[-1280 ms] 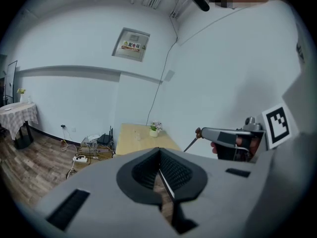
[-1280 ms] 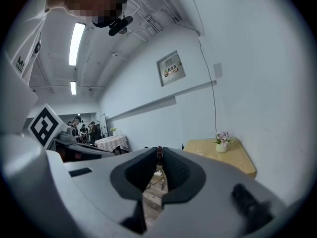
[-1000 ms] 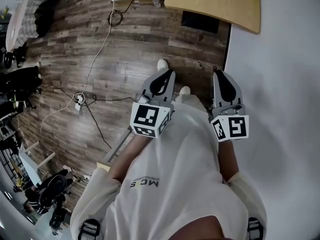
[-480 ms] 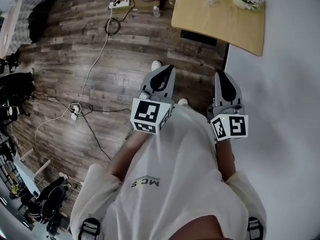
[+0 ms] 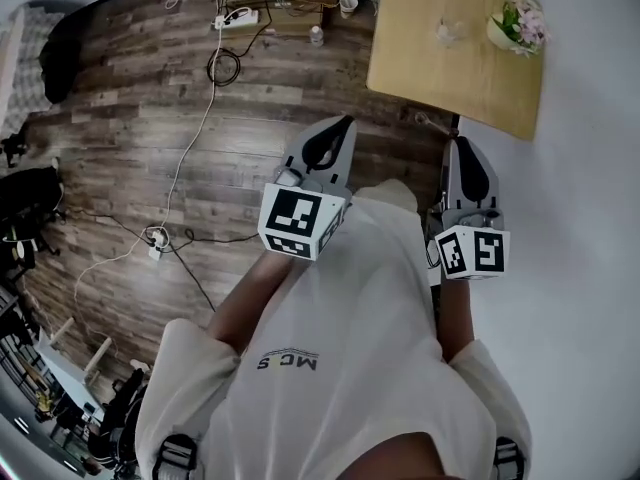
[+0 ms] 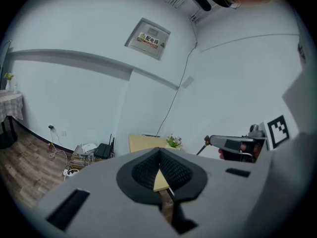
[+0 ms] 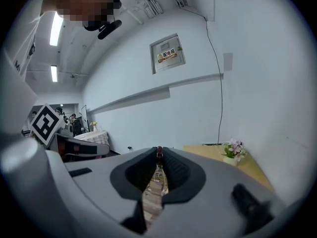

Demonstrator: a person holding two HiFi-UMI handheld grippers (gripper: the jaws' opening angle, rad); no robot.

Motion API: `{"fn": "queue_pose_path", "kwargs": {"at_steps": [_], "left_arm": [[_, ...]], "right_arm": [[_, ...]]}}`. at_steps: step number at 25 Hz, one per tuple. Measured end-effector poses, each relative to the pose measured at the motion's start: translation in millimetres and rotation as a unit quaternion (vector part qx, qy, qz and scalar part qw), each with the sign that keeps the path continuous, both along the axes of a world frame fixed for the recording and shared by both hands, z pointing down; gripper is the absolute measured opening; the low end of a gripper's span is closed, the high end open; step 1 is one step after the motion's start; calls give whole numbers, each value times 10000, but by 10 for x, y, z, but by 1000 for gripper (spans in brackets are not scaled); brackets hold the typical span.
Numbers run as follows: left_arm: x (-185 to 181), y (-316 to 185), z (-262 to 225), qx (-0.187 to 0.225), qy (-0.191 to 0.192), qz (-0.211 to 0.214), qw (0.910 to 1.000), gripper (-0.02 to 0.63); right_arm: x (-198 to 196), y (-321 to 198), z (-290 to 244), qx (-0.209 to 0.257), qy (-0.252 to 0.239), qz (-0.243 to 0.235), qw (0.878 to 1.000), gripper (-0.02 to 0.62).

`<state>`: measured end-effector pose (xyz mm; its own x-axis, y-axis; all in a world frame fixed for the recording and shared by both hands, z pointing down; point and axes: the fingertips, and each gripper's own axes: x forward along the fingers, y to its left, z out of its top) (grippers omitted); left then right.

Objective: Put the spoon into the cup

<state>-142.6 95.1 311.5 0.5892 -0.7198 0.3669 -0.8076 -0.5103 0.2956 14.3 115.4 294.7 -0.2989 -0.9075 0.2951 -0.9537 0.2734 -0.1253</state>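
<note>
I held my left gripper (image 5: 340, 133) and right gripper (image 5: 465, 148), jaws closed on nothing, table (image 5: 440, 78) ahead, possibly bearing a cup (image 5: 447, 33)

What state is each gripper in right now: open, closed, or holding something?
Left gripper: closed, jaw tips together, holding nothing.
Right gripper: closed, jaw tips together, holding nothing.

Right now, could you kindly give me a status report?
Left hand-held gripper shut, empty; right hand-held gripper shut, empty. No spoon in view. Light wooden table ahead, potted pink flowers on it. White cable on floor, left.
</note>
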Motion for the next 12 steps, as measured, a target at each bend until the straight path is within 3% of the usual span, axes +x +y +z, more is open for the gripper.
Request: {"fn": "queue_pose_path", "kwargs": {"at_steps": [5,12], "left_arm": [[-118,-487,133,-127,13,7,9999,11],[100,-901,135,-22,-118,135,9998,11]], "right_arm": [[-54,-262,80,-167,-114,302,9993,52],[129,-716,139,-169,-163,282,9993,52]]}}
